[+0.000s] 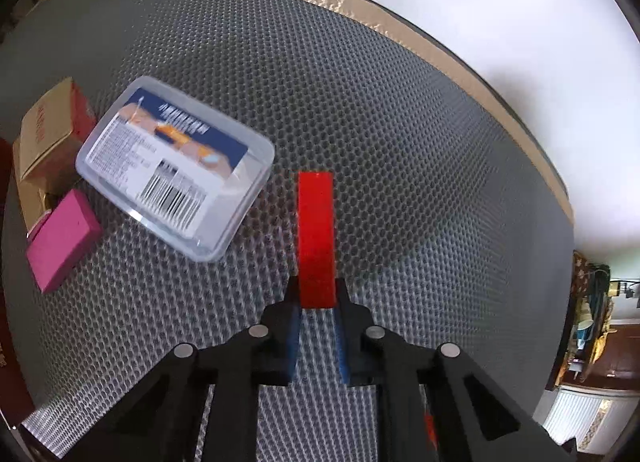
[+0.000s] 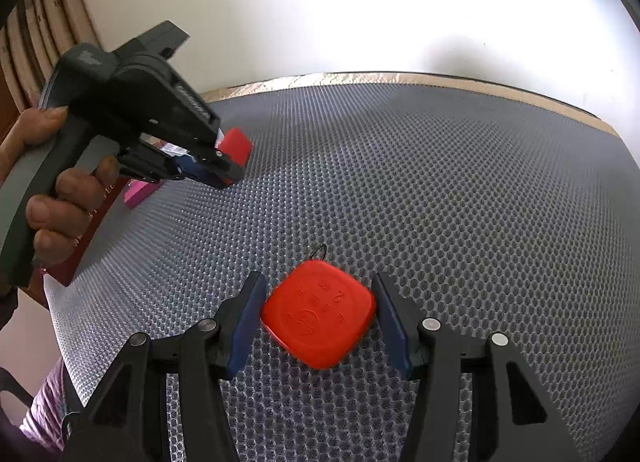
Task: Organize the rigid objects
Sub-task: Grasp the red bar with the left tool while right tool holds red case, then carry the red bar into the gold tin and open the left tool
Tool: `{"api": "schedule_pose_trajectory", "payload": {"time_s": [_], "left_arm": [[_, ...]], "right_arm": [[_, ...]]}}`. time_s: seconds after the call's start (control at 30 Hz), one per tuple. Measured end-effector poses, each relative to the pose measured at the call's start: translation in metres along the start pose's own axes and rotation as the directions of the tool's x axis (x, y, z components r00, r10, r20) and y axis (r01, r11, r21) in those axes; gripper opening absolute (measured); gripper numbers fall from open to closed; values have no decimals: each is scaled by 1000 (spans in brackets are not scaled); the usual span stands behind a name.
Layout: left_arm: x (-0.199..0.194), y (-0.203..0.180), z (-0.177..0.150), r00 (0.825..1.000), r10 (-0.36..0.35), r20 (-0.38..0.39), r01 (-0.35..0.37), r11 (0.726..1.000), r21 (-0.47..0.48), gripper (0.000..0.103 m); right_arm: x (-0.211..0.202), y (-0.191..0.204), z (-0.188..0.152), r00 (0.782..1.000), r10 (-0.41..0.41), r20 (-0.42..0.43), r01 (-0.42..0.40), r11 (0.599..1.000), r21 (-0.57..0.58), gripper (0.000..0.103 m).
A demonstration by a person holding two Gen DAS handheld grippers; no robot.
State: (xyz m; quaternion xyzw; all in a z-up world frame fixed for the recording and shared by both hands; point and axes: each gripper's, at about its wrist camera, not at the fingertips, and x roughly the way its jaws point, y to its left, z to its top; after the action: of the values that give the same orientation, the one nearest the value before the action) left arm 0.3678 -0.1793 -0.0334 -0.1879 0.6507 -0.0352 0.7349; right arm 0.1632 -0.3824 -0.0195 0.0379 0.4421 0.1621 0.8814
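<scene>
Left gripper [image 1: 317, 294] was clamped on the red block's [image 1: 316, 238] near end prob to lift it, right gripper [image 2: 318, 320] w/ fingers apart, red tag [image 2: 319, 314] sitting between, maybe touching.

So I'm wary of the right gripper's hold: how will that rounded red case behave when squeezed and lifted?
The red case looks like stiff moulded plastic, so it probably won't flex. Its glossy, rounded sides could slip between the right gripper's pads. Flat and low, it shouldn't roll on the mesh mat.
</scene>
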Motion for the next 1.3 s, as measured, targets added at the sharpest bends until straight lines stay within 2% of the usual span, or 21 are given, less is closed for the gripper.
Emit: {"api": "schedule_pose_trajectory", "payload": {"time_s": [0.1, 0.37, 0.43, 0.47, 0.53, 0.7, 0.77, 0.9, 1.03, 1.13, 1.3], "left_arm": [[-14, 4, -17, 998, -53, 21, 52, 998, 23, 15], [-85, 49, -84, 988, -89, 129, 74, 991, 114, 15], [-109, 74, -100, 984, -81, 156, 64, 992, 109, 15], [-117, 77, -96, 983, -78, 167, 60, 992, 107, 15], [-141, 101, -114, 976, -39, 212, 19, 995, 94, 15], [-185, 189, -139, 965, 71, 253, -64, 997, -34, 15], [-189, 219, -138, 958, 130, 254, -111, 990, -89, 15], [-187, 269, -135, 952, 184, 245, -147, 976, -162, 15], [-177, 287, -130, 937, 239, 256, -199, 964, -174, 15], [-171, 298, -128, 941, 234, 245, -191, 964, -184, 15], [-170, 316, -128, 935, 253, 249, -202, 956, -212, 15]], "right_arm": [[2, 1, 2, 1000, -16, -6, 16, 1000, 3, 52], [13, 12, 3, 998, -52, -21, 52, 999, -14, 52], [14, 14, 3, 998, -61, -21, 61, 998, -20, 52], [14, 16, 3, 998, -66, -22, 66, 998, -24, 52], [16, 20, 3, 997, -74, -23, 74, 997, -30, 52], [22, 24, 4, 996, -89, -27, 88, 995, -39, 52], [24, 24, 5, 995, -95, -29, 94, 995, -43, 52], [26, 26, 3, 993, -115, -33, 113, 992, -59, 52], [29, 28, 3, 991, -130, -36, 128, 989, -71, 53], [30, 29, 3, 990, -139, -38, 136, 988, -78, 53], [31, 30, 5, 988, -151, -42, 147, 985, -88, 53]]}}
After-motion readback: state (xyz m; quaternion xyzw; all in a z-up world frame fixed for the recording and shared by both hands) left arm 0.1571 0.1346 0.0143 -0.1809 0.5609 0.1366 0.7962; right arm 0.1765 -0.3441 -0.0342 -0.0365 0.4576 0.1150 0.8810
